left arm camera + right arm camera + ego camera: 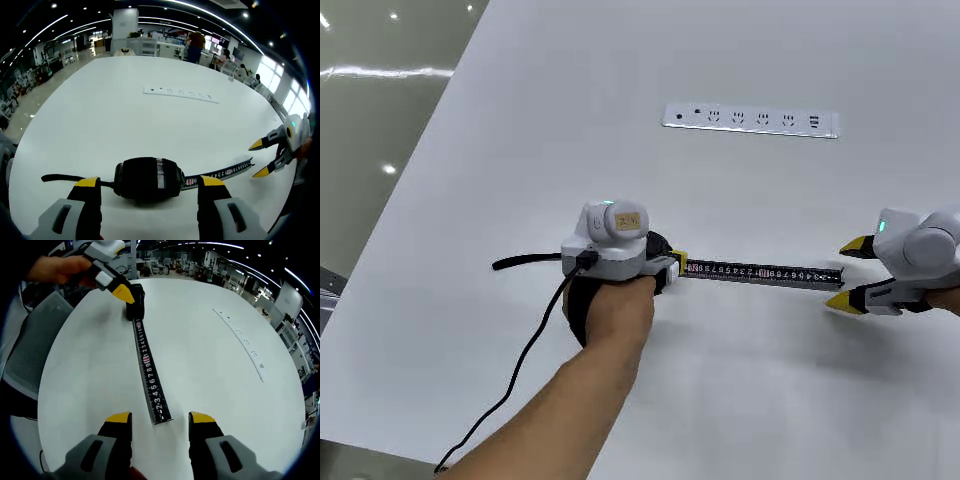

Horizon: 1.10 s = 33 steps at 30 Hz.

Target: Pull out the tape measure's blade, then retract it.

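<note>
The white table [520, 150] carries a white power strip [750, 120] lying flat toward its far edge, and nearer the middle a black tape measure [147, 177], its blade [760, 272] drawn out flat, a black strap [525, 262] trailing opposite

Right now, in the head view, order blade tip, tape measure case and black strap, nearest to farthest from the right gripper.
1. Blade tip, just left of the right gripper.
2. Tape measure case, at the blade's other end.
3. Black strap, lying beyond the case.
</note>
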### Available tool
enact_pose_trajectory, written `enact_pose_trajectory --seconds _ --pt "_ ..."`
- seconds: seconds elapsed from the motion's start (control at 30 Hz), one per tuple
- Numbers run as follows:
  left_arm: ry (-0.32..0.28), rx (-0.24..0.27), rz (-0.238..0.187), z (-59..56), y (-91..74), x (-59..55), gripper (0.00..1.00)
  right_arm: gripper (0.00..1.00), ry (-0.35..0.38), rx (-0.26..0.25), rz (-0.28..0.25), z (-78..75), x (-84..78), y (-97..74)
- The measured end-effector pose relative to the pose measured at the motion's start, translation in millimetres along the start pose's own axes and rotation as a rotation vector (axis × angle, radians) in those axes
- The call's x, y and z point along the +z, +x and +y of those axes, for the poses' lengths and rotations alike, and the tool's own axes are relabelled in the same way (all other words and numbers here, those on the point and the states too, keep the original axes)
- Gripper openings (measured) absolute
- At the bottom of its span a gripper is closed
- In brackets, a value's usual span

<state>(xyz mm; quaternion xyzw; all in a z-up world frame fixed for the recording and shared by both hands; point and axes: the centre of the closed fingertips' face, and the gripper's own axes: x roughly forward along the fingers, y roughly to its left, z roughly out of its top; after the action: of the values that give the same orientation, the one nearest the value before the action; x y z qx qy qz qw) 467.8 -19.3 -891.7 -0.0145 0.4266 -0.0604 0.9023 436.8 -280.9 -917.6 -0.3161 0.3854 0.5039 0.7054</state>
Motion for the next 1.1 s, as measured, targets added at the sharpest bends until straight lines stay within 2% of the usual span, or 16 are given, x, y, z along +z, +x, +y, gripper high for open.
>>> enact_pose_trajectory --seconds 0.07,0.1,0.57,1.1 --pt "0.001 0.003 0.002 0.6 1.9 -0.6 0.75 0.39 -0.025 0.031 0.007 2.1 -1.6 0.2" --pt "0.000 0.003 0.004 0.4 2.7 -1.0 0.75 0.38 -0.033 0.027 0.016 0.4 -3.0 0.5" --pt "-0.007 0.005 0.021 0.6 11.1 -3.9 0.74 0.34 -0.143 0.095 0.066 -2.0 -8.0 7.5" --pt "-0.015 -0.007 0.017 0.5 14.0 -1.6 0.66 0.24 -0.159 0.124 0.078 -2.2 -8.5 13.8"
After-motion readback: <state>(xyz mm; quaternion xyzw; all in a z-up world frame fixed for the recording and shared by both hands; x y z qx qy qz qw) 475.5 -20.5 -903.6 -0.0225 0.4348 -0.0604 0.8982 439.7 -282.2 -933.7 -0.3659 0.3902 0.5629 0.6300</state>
